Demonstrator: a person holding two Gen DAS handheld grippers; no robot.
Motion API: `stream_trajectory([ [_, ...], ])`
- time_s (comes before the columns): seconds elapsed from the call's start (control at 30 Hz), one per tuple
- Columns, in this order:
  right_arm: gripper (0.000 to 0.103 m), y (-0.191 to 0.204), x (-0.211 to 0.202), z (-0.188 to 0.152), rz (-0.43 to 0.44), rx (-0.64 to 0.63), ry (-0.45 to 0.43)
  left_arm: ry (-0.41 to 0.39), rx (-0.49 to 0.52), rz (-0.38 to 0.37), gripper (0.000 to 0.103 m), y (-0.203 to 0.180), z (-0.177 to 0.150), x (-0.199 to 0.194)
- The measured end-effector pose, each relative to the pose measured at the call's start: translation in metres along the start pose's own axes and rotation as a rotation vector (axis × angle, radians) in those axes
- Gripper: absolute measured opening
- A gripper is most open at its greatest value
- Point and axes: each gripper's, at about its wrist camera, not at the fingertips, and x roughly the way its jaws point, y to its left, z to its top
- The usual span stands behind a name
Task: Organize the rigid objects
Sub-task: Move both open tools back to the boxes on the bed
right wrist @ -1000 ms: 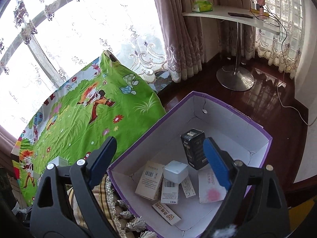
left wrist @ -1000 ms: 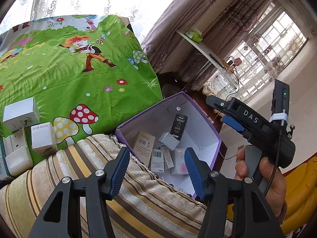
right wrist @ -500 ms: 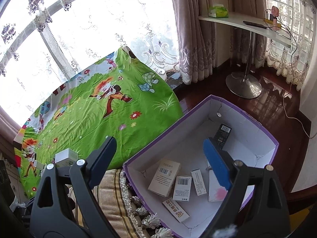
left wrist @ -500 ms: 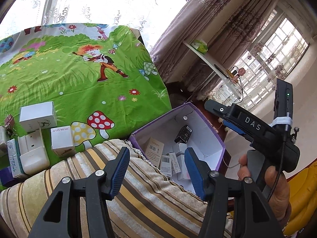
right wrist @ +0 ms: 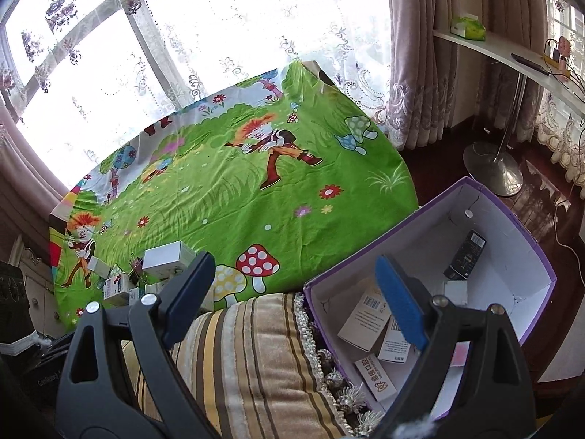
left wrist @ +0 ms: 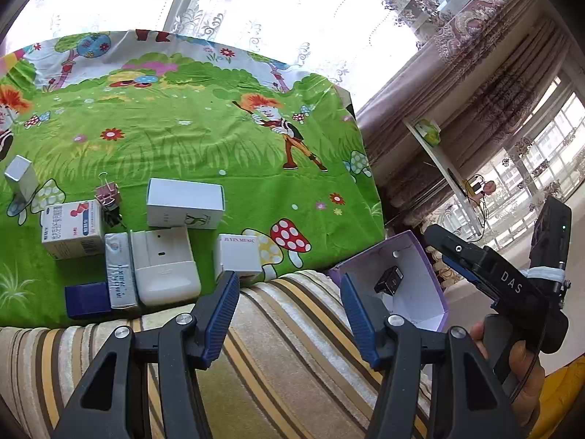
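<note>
Left hand-held gripper (left wrist: 289,314): black frame, blue ribbed pads, jaws partly open, nothing between them; poised above a striped beige-and-yellow cushion (left wrist: 285,366). Right hand-held gripper (right wrist: 292,300): jaws spread wide, empty, left finger over the same cushion, right finger over the box. Seen from the left wrist view at 3 o'clock, gripped by a hand (left wrist: 519,376).

Purple cardboard box with white interior (right wrist: 526,252): open-topped, at 3 o'clock of the cushion in the right wrist view, touching its fringed edge. Inside: a black rectangular carton with barcode (right wrist: 466,256) toward the far wall, several white cartons with barcodes (right wrist: 365,318) lying flat toward the near wall.

Green cartoon-print cloth with mushrooms (left wrist: 204,146): spread over the bench beyond the cushion, at 12 o'clock. Loose items grouped at 10 o'clock of the left hand-held gripper: a small white cube box (left wrist: 237,258) just beyond the left pad; a white rounded plastic device (left wrist: 164,267); a narrow silver-white carton (left wrist: 119,270) touching its side; a dark blue flat box (left wrist: 87,300); a long white carton (left wrist: 184,203); a white carton with blue and red print (left wrist: 71,228); a pink binder clip (left wrist: 108,197); a small silver box (left wrist: 20,177) standing apart at 9 o'clock.
</note>
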Motion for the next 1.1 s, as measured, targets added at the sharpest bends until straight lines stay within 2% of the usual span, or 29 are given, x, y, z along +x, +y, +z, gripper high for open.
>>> stream_trajectory([
  [0.27, 0.091, 0.039, 0.019, -0.009, 0.035, -0.106, 0.062, 0.003, -0.136, 0.119, 0.059, 0.065, -0.001, -0.017],
  [0.57, 0.091, 0.071, 0.041, -0.020, 0.068, -0.198, 0.139, 0.053, -0.265, 0.192, 0.059, 0.118, -0.002, -0.023],
  [0.87, 0.091, 0.101, 0.070, -0.031, 0.100, -0.307, 0.242, 0.209, -0.326, 0.236, 0.059, 0.143, -0.004, 0.002],
  [1.1, 0.091, 0.116, 0.090, -0.034, 0.093, -0.371, 0.296, 0.261, -0.320, 0.282, 0.059, 0.150, -0.004, 0.017],
])
